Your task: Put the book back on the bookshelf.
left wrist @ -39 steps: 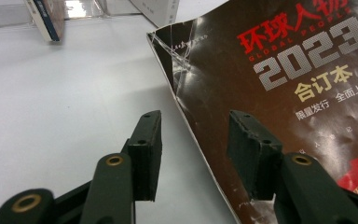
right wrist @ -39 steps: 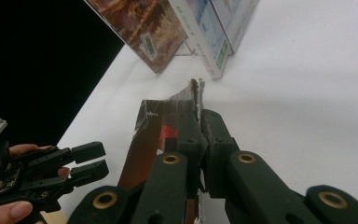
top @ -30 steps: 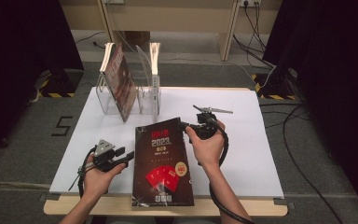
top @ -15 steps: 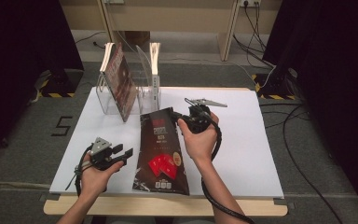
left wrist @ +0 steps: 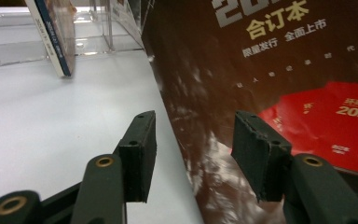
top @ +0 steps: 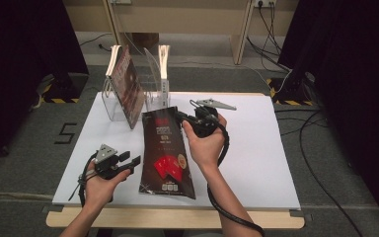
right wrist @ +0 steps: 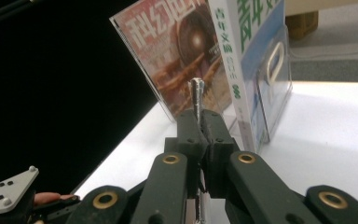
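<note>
You are raising the dark magazine [top: 167, 148] off the desk's [top: 256, 148] near middle by its far edge, right gripper [top: 187, 118] clamped on it, tilting toward the clear rack [top: 150, 101], while your left gripper [top: 128, 160] is waiting wide open beside it.

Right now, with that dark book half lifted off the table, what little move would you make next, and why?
Probably tip the dark book further upright toward the clear rack. The right gripper is shut on its top edge, its lower end rests on the table, and the left gripper waits open beside it, touching nothing.
</note>
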